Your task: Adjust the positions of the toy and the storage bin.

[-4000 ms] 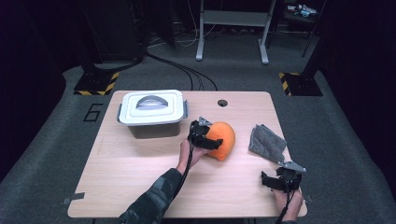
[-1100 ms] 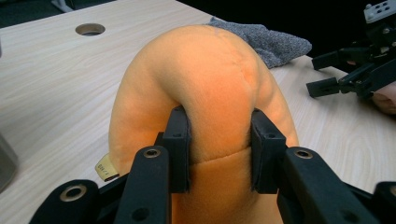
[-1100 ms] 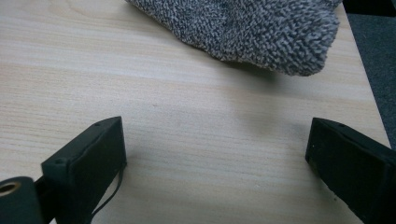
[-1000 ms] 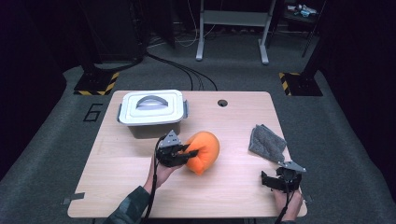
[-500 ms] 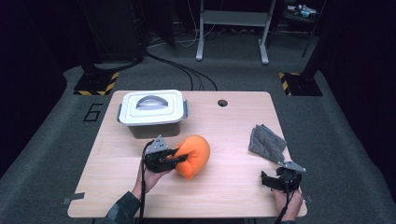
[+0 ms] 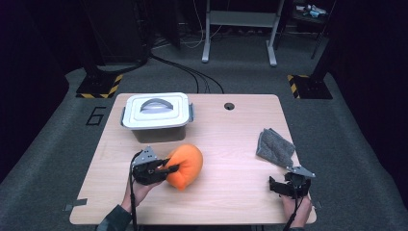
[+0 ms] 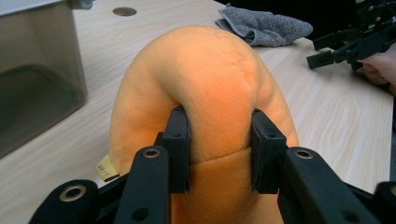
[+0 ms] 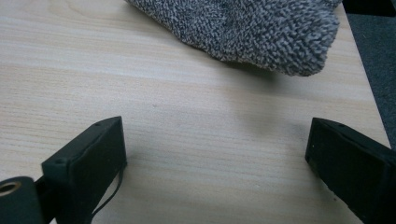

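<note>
One container (image 6: 156, 117) stood at the back left of the worktop (image 6: 231, 134), a grey box with its white lid on, so its contents could not be seen. Just in front of it, the left gripper (image 6: 166, 168) pinched an orange plush cushion (image 6: 185, 165), which rested on the worktop. The right gripper (image 6: 284, 185) was spread wide near a grey cloth (image 6: 274, 146), holding nothing.

Plush (image 6: 185, 166) before box (image 6: 156, 115), left of cloth (image 6: 275, 147)
</note>
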`<state>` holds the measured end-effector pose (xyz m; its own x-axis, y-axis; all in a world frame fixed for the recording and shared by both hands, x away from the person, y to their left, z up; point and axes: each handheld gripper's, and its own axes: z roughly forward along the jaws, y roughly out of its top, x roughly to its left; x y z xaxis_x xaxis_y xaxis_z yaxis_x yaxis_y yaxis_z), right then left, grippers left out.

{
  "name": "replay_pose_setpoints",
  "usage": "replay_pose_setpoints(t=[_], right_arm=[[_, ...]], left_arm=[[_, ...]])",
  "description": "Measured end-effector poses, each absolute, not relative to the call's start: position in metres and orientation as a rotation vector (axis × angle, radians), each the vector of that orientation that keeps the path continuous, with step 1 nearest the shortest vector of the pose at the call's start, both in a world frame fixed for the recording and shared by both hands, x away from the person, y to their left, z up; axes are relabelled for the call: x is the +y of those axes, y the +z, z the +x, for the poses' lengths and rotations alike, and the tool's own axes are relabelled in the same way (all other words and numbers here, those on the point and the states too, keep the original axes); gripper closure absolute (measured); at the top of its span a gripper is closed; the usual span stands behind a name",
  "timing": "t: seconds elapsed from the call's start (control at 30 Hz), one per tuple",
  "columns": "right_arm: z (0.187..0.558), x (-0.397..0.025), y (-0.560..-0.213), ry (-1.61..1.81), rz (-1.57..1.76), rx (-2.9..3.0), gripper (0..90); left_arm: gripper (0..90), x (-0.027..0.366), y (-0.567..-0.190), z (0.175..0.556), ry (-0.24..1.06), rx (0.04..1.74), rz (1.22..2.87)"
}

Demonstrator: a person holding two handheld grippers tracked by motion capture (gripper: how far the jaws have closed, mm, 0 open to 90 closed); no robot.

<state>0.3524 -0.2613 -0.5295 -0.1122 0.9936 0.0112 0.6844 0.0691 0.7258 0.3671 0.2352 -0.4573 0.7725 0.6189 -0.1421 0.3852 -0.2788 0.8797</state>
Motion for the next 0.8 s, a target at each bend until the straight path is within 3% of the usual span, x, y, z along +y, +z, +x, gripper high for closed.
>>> replay_pose_setpoints(t=[0.8], right_arm=[[0.353, -0.261, -0.53, 0.808, 1.657, 1.853, 4.6]], left_arm=[[64.1, 0.3, -0.468, 0.335, 0.31, 0.885, 1.842]])
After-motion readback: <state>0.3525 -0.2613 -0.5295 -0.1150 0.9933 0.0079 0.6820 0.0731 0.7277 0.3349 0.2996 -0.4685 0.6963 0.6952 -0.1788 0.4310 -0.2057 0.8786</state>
